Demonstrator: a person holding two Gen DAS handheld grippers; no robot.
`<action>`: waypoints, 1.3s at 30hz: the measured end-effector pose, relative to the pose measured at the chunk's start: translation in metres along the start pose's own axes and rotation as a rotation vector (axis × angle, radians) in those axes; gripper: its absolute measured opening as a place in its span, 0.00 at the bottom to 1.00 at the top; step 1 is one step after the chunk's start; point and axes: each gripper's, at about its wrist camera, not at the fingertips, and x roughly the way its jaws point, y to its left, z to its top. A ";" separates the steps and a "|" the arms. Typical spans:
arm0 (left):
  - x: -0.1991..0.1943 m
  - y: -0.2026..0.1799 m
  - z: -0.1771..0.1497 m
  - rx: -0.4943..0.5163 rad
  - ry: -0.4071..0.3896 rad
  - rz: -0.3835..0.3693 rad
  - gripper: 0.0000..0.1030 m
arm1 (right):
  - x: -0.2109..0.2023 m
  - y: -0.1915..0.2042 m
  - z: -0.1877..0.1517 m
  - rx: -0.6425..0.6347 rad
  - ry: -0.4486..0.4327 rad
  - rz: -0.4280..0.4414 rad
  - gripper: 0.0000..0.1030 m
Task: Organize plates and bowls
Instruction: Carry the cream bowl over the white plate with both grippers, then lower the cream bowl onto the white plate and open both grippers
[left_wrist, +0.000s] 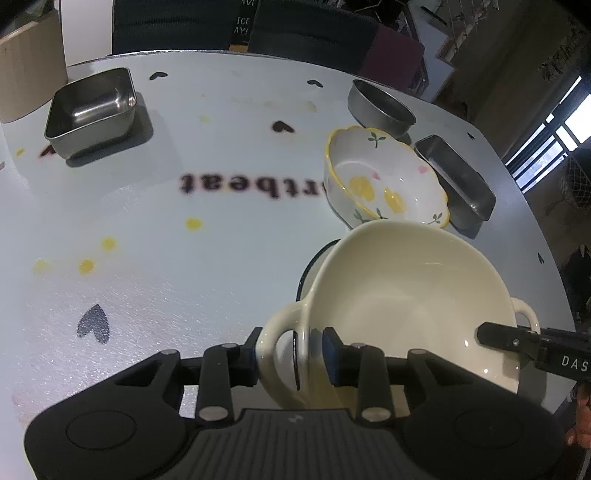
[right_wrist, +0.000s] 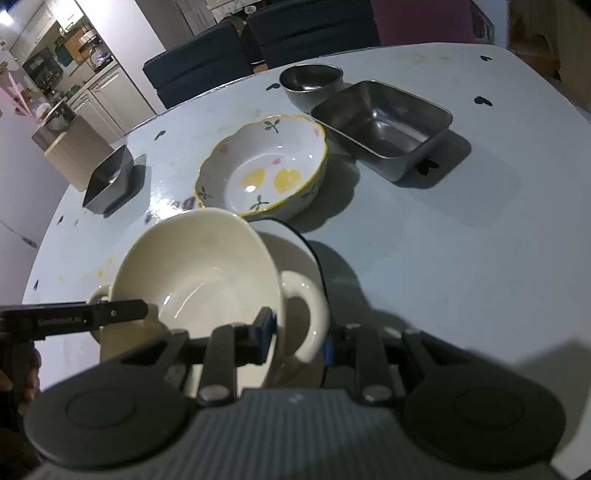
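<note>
Only right wrist shows round steel bowl (right_wrist: 311, 82) whole.

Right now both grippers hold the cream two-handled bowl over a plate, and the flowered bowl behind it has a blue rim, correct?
Not quite: the flowered bowl has a yellow rim, as the right wrist view shows. The rest stands: both grippers hold the cream bowl over the plate.
</note>
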 end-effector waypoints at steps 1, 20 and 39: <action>0.000 -0.001 0.000 0.001 0.000 0.000 0.34 | 0.000 0.000 0.000 -0.001 -0.001 -0.002 0.30; 0.010 -0.004 -0.003 0.033 0.015 0.014 0.41 | -0.008 0.018 0.001 -0.124 -0.017 -0.076 0.31; 0.008 -0.008 -0.005 0.095 0.008 0.004 0.41 | -0.008 0.049 -0.001 -0.347 -0.015 -0.248 0.43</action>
